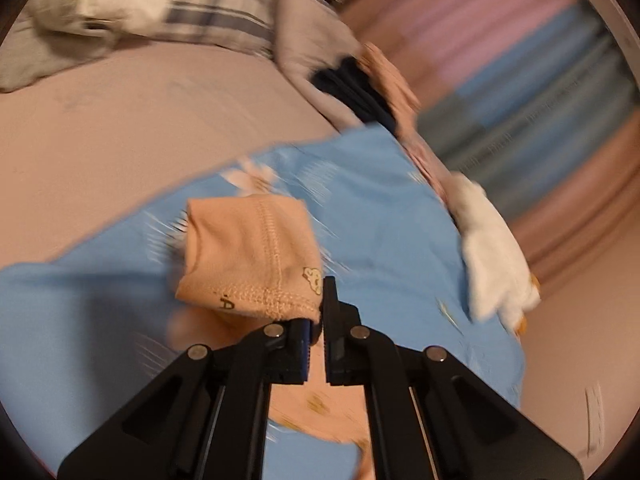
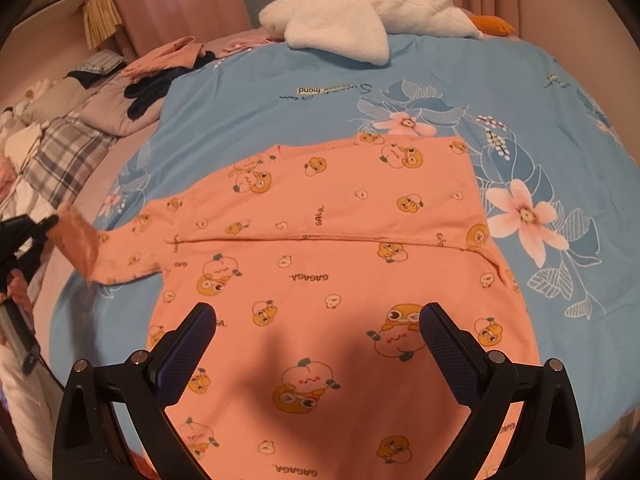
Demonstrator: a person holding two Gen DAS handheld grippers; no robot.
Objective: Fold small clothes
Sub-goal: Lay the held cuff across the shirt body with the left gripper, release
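Note:
A peach cartoon-print child's top (image 2: 328, 264) lies flat on a blue floral sheet (image 2: 280, 92), its upper part folded down to a crosswise seam. My left gripper (image 1: 318, 320) is shut on the cuff of the top's left sleeve (image 1: 248, 256) and holds it lifted off the sheet; that gripper also shows in the right wrist view (image 2: 44, 224) at the left edge, with the sleeve (image 2: 80, 244) hanging from it. My right gripper (image 2: 318, 332) is open and empty, hovering over the lower body of the top.
A white plush goose (image 2: 360, 12) lies at the sheet's far edge. A pile of dark and peach clothes (image 2: 168, 76) sits at the far left. Plaid bedding (image 2: 68, 152) and pillows lie to the left. Striped curtains (image 1: 540, 92) hang beyond the bed.

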